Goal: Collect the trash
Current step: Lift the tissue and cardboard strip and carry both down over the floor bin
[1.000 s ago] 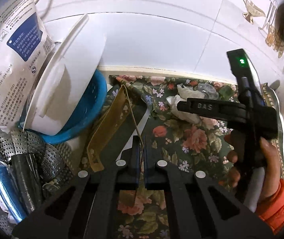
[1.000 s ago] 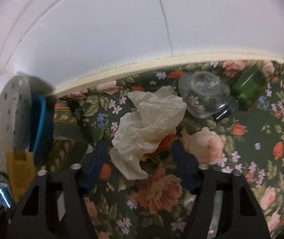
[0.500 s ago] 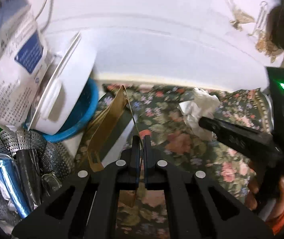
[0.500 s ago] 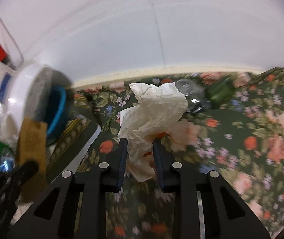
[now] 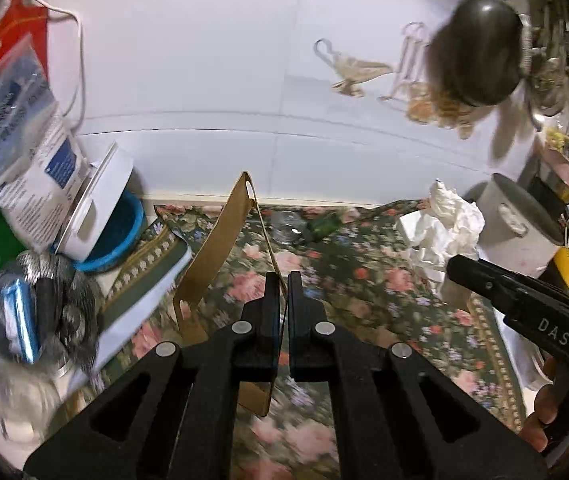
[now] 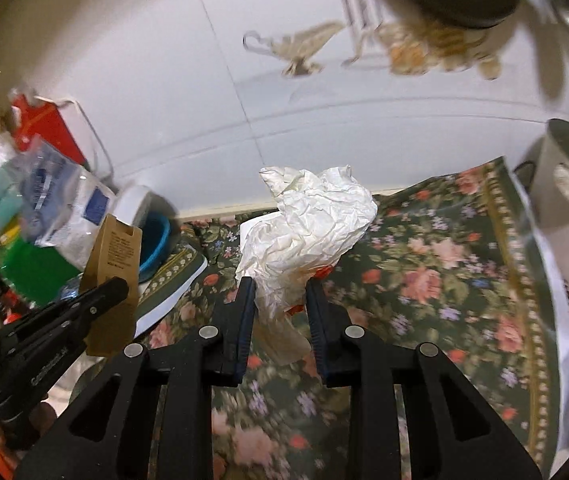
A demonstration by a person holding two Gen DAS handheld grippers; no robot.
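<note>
1. Now we have both pieces of trash lifted above the floral tablecloth (image 6: 444, 280), ready to carry off.
2. Our right gripper (image 6: 280, 308) pinches the crumpled white paper (image 6: 312, 220).
3. Our left gripper (image 5: 283, 308), fingers pressed together, clamps the flat brown card sleeve (image 5: 216, 256).
4. Next we need a bin; none is visible.

Crumpled white paper (image 6: 308, 232) looks matt and creased; the brown card sleeve (image 5: 220, 248) is flat, dull cardboard. Floral cloth (image 6: 436, 280) covers the counter below glossy white wall tiles (image 5: 212, 80).
</note>
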